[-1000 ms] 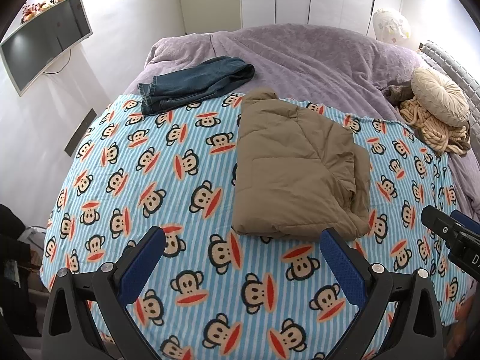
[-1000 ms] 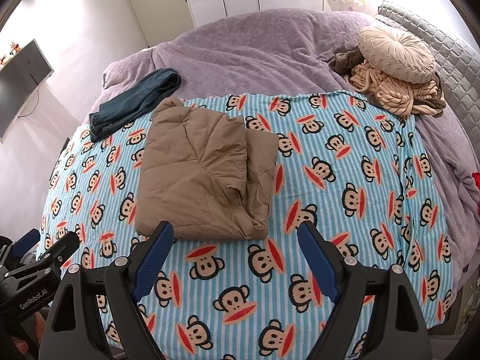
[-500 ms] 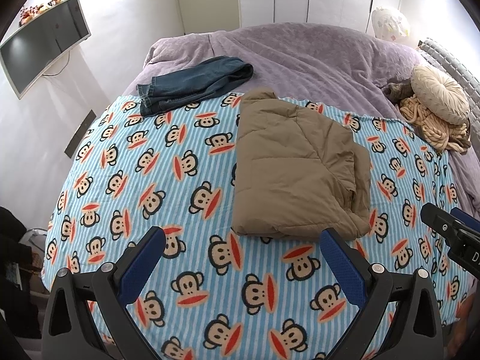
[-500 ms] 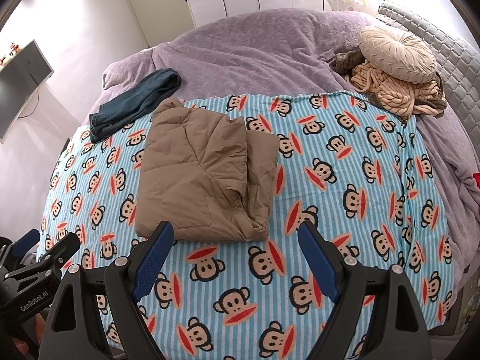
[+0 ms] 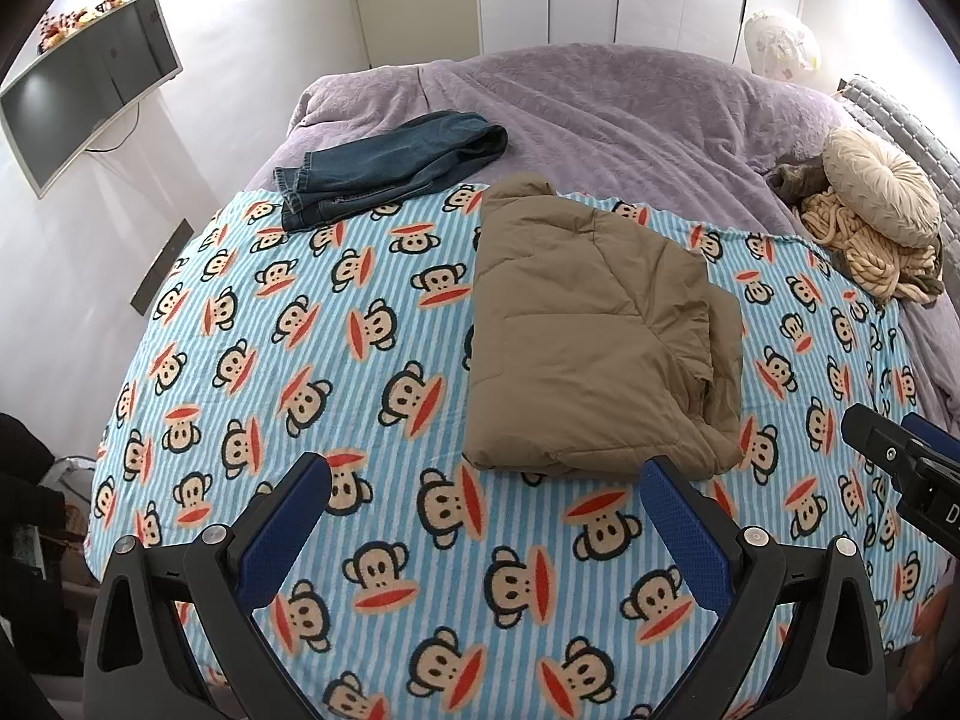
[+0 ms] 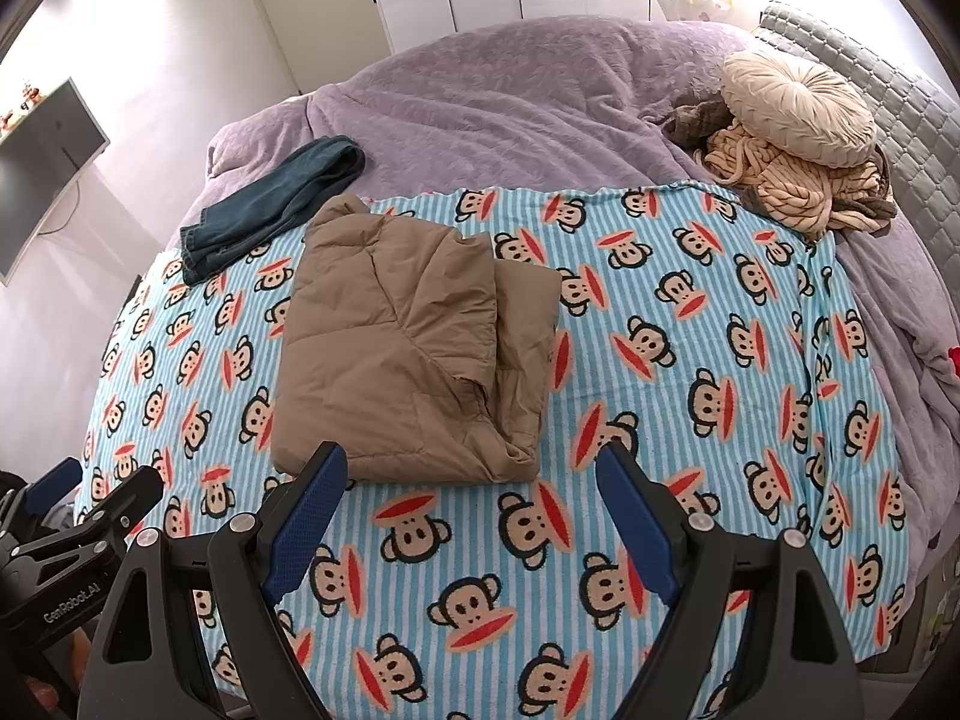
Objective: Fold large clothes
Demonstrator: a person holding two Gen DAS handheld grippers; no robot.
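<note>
Blue-padded hand-held grippers [image 5: 483, 507] [image 6: 471, 495] wide apart, empty

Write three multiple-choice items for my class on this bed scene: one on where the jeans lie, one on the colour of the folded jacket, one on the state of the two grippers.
1. Where do the jeans lie?
A. On top of the round cushion
B. At the far left edge of the monkey-print blanket, partly on the purple bedspread
C. Between the right gripper's fingers

2. What colour is the folded jacket?
A. Tan brown
B. Bright red
C. White

3. How do the left gripper and the right gripper stand?
A. Both shut on the jacket
B. One open, one shut on the jeans
C. Both open, holding nothing

Answers: 1 B, the denim straddles the border between blanket and bedspread. 2 A, the quilted fabric is tan throughout. 3 C, each pair of blue pads stands wide apart with only blanket showing between them.
</note>
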